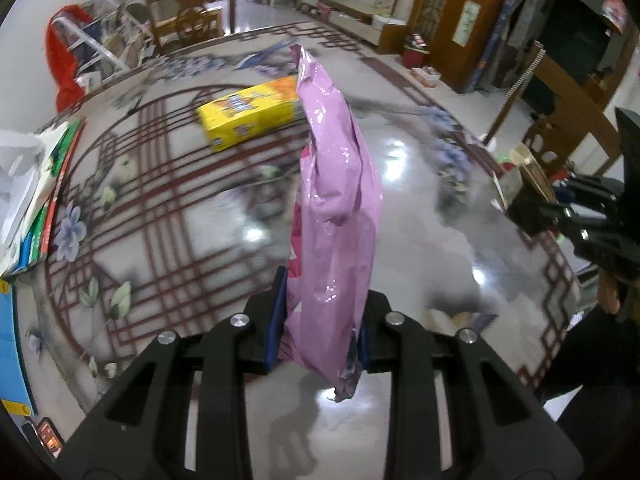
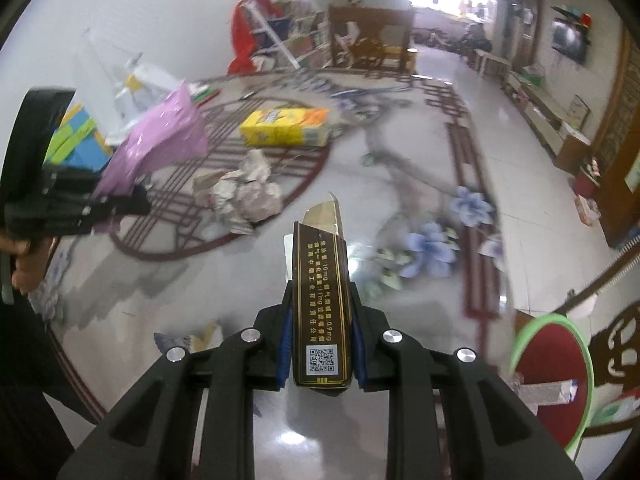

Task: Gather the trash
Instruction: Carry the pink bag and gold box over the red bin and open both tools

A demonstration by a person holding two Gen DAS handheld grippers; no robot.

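My left gripper [image 1: 320, 332] is shut on a pink plastic bag [image 1: 340, 200] and holds it above the patterned floor; the bag also shows in the right wrist view [image 2: 160, 140]. My right gripper [image 2: 322, 344] is shut on a dark brown cigarette box [image 2: 320, 300] with gold print. It shows at the right edge of the left wrist view [image 1: 532, 210]. A yellow carton [image 1: 248, 112] lies on the floor ahead, also seen in the right wrist view [image 2: 286, 126]. Crumpled paper [image 2: 244, 192] lies on the floor near the carton.
A red bin with a green rim [image 2: 556, 380] stands at the lower right and holds some litter. Papers and coloured boxes [image 1: 28, 200] lie at the left. Wooden furniture [image 1: 184, 16] and a red cloth [image 1: 64, 60] stand at the back. A wooden chair [image 1: 560, 120] is at the right.
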